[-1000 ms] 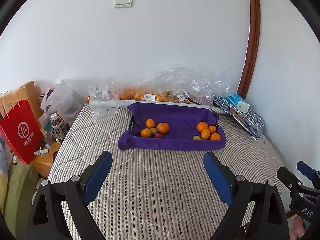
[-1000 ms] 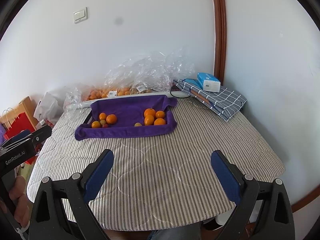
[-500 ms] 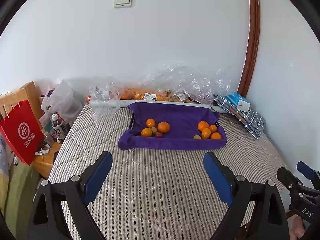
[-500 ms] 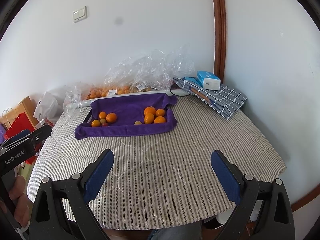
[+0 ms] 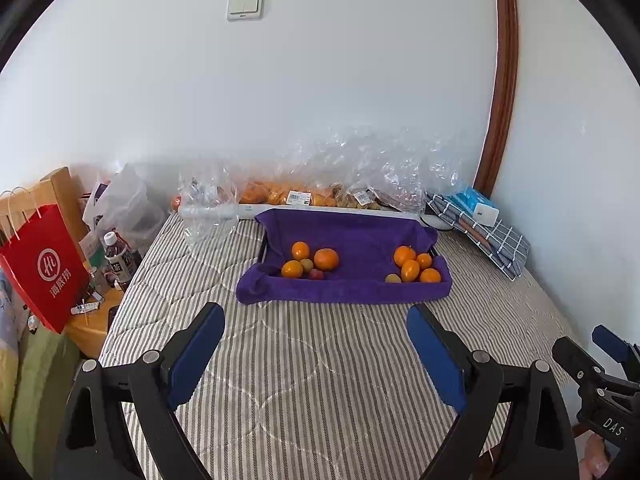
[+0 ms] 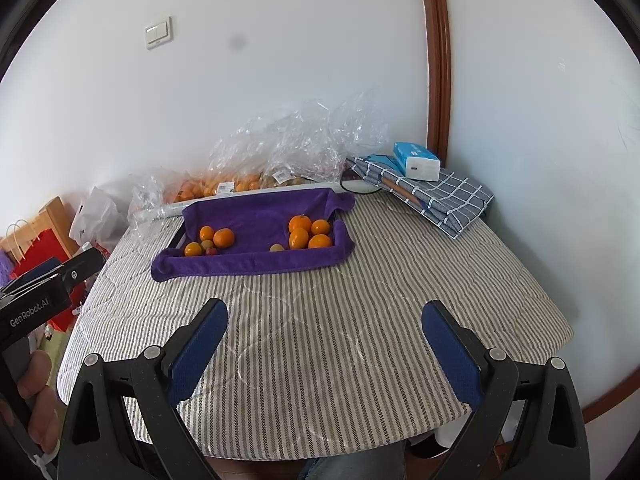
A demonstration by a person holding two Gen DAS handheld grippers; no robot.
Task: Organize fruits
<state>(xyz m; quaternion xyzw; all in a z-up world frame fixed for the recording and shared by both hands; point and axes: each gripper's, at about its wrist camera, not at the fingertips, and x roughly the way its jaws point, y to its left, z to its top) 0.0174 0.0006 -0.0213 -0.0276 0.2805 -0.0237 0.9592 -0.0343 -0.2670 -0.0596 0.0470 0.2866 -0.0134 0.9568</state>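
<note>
Fruits: two loose clusters on a purple towel (image 5: 352,240) draped over a shallow tray, set toward the far side of the striped tabletop (image 5: 320,360).
- Left cluster (image 5: 310,264): three oranges with a small greenish fruit and a small reddish one tucked among them.
- Right cluster (image 5: 414,266): four oranges and one small yellowish fruit just beside them.
- Reserve stock: more oranges inside crumpled clear plastic bags (image 5: 320,188) against the wall, behind the tray.

Left hand-held gripper (image 5: 316,344): jaws wide, nothing between them, hovering over bare tabletop well short of the tray.
Right hand-held gripper (image 6: 324,336): jaws likewise wide and empty, also well short of the tray.

Risks, as judged:
- Round fruit may roll off across the soft towel if nudged by a finger on approach.
- The small fruits sit touching larger ones; a wide grasp could catch two at once or squeeze the soft one.
- Towel folds could snag a fingertip and drag the tray.

Legible writing:
- "GenRobot.AI" on the left gripper's body, seen in the right wrist view.
- "DAS" on the right gripper's body, in the left wrist view.
- Red paper bag (image 5: 44,268): white round logo with Chinese characters.
- Barcode labels on the bags, too small to read.
</note>
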